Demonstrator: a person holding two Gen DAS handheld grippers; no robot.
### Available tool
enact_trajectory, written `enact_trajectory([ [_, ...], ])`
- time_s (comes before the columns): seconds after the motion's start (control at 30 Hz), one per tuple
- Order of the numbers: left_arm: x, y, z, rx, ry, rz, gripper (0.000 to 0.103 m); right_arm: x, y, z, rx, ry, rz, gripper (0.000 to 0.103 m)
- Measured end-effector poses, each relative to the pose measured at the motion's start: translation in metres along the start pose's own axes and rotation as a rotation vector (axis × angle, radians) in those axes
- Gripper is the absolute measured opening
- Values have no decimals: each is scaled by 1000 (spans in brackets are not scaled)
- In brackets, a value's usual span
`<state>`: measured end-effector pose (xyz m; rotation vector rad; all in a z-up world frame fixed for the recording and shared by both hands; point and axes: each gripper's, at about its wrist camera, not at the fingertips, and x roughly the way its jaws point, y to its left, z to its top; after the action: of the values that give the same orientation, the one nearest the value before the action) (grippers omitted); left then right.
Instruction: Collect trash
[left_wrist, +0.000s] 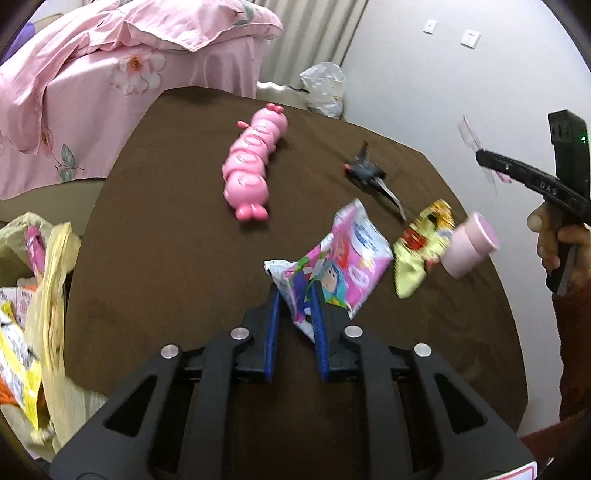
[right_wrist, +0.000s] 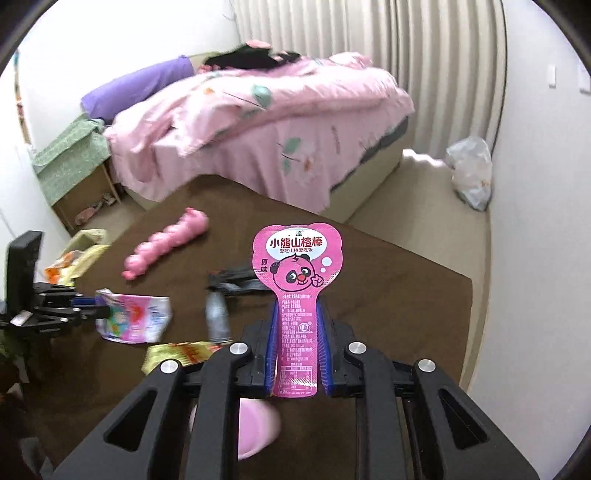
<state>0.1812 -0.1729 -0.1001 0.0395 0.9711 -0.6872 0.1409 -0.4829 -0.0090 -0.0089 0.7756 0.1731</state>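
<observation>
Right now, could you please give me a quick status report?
Left gripper shut on colourful cartoon snack wrapper. Right gripper shut on pink bear-shaped wrapper. Yellow crumpled wrapper remains on brown table.

A bed (right_wrist: 266, 122) under a pink floral quilt (right_wrist: 295, 110) fills the room at 12 o'clock, a purple pillow (right_wrist: 136, 86) at 10, pleated curtains (right_wrist: 424, 74) at 1, white walls (right_wrist: 535, 221), beige floor (right_wrist: 417, 206).

Both wrist views close over brown table (left_wrist: 166, 258); facing bed (right_wrist: 295, 129); shared: caterpillar toy (left_wrist: 251, 166).
</observation>
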Motion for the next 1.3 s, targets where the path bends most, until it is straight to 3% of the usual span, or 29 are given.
enact_trajectory([
  [0.27, -32, 1, -33, 27, 28, -59, 16, -25, 54, -34, 19, -13, 87, 19],
  [0.33, -39, 1, -37, 43, 9, -29, 30, -24, 68, -50, 17, 5, 85, 19],
  [0.47, -46, -4, -34, 73, -28, 4, 43, -18, 89, -86, 40, 63, 85, 19],
  [0.83, -30, -32, -17, 171, -60, 23, 56, -7, 85, -140, 140, 110, 18, 20],
  [0.97, -20, -39, -12, 208, -69, 23, 65, -6, 85, -148, 129, 97, 16, 42],
  [1.17, 7, -53, -4, 301, -29, 91, 68, -4, 86, -155, 141, 80, 35, 43],
  [1.3, 25, -61, 3, 343, 11, 97, 68, -4, 87, -155, 147, 82, 29, 44],
])
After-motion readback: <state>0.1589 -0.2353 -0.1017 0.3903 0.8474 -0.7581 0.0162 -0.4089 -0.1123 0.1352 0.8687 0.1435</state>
